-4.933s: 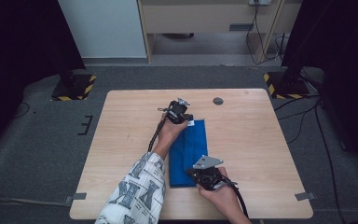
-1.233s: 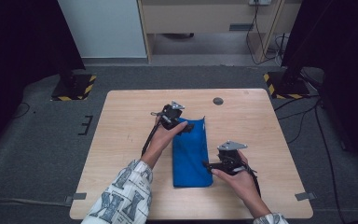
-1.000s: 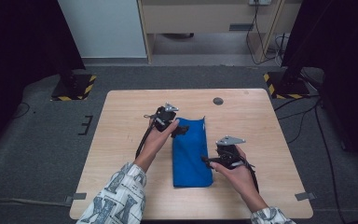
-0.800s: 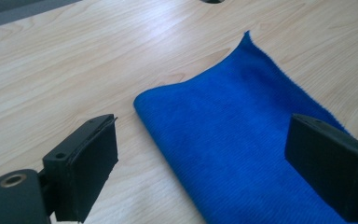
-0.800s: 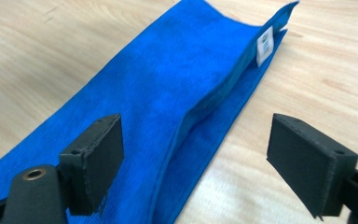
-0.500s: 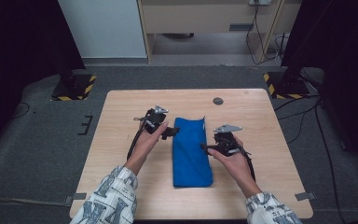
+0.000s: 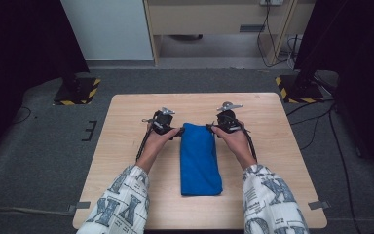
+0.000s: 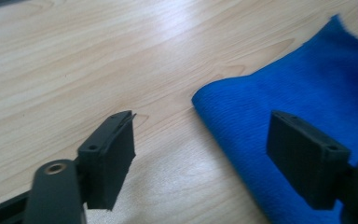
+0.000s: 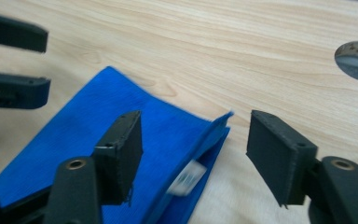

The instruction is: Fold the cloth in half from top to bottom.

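Here we have a folded blue cloth (image 7: 199, 158) lying flat at the middle of a wooden table (image 7: 126, 146). It is a narrow strip: its long axis runs from the near edge of the table toward the far edge, and its far short end sits between our two grippers.

Our left gripper (image 7: 177, 131) is at the cloth's far left corner. In its own view the jaws stand open and have just been closing; one pad is over bare wood, the other over the cloth's folded edge, and neither presses on it yet.

Our right gripper (image 7: 209, 127) is at the far right corner. Its jaws, also partly open and just closing, straddle the layered corner, where a small white tag (image 9: 186, 178) peeks out between the layers. Nothing is gripped yet.

To do this well, we judge each gripper should come low and close on all layers at its corner, both at matching spots, so the far end lifts evenly.

A small dark disc (image 7: 258, 97) lies well apart, near the far edge.
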`<state>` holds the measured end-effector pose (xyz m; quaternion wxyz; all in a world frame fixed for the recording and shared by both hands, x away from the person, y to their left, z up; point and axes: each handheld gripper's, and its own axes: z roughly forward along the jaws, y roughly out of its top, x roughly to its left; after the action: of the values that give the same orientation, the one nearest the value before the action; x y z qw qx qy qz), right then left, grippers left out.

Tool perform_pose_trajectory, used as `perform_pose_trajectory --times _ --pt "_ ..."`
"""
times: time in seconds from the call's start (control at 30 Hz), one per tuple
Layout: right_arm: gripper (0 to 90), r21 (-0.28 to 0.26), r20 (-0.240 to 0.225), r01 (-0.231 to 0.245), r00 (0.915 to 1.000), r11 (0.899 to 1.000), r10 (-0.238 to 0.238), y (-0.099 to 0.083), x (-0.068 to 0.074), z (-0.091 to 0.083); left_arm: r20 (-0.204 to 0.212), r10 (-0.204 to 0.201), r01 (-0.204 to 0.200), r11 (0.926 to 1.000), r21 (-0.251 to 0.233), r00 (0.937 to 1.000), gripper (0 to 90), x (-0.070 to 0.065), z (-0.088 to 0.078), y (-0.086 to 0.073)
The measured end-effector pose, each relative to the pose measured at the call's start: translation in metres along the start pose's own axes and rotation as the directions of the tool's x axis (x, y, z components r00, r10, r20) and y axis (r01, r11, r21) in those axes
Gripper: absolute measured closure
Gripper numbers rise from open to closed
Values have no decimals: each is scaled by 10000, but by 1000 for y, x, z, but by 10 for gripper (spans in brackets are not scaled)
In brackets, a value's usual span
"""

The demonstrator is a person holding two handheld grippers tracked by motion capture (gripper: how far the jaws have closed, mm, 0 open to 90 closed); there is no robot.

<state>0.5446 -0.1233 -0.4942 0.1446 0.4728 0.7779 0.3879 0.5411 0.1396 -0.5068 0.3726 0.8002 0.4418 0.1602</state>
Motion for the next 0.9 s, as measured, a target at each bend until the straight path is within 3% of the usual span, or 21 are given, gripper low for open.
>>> perform_pose_trajectory --times 0.17,0.33,0.43,0.5,0.63,0.77,0.9 --pt "404 238 -113 -286 9995 9993 289 3 -6 16 104 -131 129 9997 212 9999 282 2 10 -5" --pt "445 683 -182 -275 9994 9973 288 -2 -8 32 32 -86 85 9995 291 10000 358 0 19 -8" --pt "454 942 18 -7 10000 9956 5 -5 -10 36 -25 -168 169 9995 280 9999 386 0 25 -10" --pt "464 870 124 -98 9999 9962 88 -6 -14 36 -4 -174 174 9997 155 9998 398 -2 27 -9" --pt "502 860 126 -146 9998 9962 135 -6 -19 39 226 153 -162 9991 389 9996 480 -7 29 -5" --pt "669 946 -235 201 9996 9953 -180 -6 -15 39 544 322 -339 9989 311 9980 616 -14 32 -4" --pt "848 953 -533 322 9982 9949 -272 -8 -12 39 802 123 -155 9991 389 9967 797 -17 32 -3"
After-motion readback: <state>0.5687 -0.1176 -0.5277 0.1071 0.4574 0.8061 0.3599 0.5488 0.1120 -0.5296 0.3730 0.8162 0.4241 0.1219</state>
